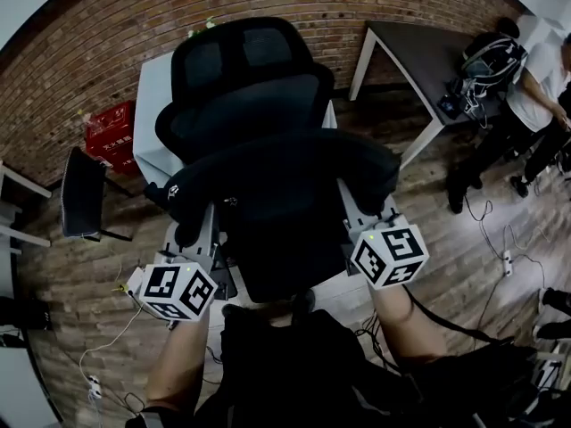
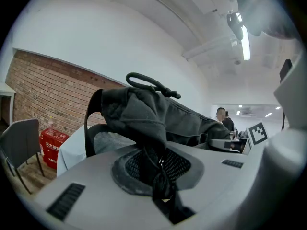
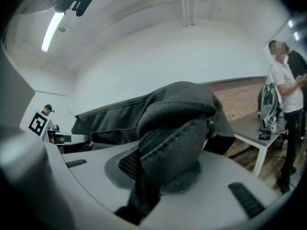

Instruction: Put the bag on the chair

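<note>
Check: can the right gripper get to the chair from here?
Probably yes. The right gripper, shut on the bag, is close in front of the chair; only the bag itself hangs between them, hiding the seat.

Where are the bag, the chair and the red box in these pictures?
bag (image 1: 285,172), head view, on the middle of its black body.
chair (image 1: 243,61), head view, on its headrest.
red box (image 1: 111,136), head view, on its printed side.

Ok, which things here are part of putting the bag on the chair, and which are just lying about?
In the job: bag, black office chair, left gripper, right gripper.
Lying about: red crate, grey side chair, dark table.
</note>
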{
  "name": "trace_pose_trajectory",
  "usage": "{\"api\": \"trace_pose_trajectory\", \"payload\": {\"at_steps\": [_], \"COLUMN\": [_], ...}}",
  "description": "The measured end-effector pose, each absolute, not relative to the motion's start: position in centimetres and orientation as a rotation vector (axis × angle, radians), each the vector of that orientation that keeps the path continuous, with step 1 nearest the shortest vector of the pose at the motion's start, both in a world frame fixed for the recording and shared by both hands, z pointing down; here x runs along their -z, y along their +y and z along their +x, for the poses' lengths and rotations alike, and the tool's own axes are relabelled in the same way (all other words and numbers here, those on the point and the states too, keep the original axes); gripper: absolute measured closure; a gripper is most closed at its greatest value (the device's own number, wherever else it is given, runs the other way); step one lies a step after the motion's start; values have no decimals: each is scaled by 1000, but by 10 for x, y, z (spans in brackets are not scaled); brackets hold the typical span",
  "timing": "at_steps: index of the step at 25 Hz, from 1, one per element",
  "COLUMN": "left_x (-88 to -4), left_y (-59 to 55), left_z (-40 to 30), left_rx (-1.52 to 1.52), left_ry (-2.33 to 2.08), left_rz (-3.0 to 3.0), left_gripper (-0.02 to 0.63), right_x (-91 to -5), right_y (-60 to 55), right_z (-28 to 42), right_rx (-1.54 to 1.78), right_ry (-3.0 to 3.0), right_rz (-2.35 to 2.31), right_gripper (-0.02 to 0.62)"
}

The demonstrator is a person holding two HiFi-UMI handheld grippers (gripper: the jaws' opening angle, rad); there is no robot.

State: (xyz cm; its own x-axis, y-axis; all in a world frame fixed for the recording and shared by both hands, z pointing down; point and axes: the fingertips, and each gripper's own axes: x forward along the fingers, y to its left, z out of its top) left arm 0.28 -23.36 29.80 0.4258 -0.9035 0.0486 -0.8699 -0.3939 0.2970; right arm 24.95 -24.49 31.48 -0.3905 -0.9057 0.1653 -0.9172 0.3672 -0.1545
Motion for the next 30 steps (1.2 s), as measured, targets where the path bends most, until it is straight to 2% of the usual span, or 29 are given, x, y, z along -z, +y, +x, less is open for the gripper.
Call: {"api": "trace_pose_trajectory", "payload": {"at_steps": [11, 30], "left_x": [-357, -505], "left_y": [-261, -312], "left_z": [3, -22], "left_rx": [116, 15], "left_ry": [-1586, -1508], "left_rz": [2350, 2190], "left_gripper": [548, 548], "right_x": [-374, -516], "right_y": [-288, -337], "right_z": [248, 222], "right_rx": [-399, -450], "right_ry": [-2538, -2399], "right_rz": [1630, 1583], "right_gripper": [517, 517]}}
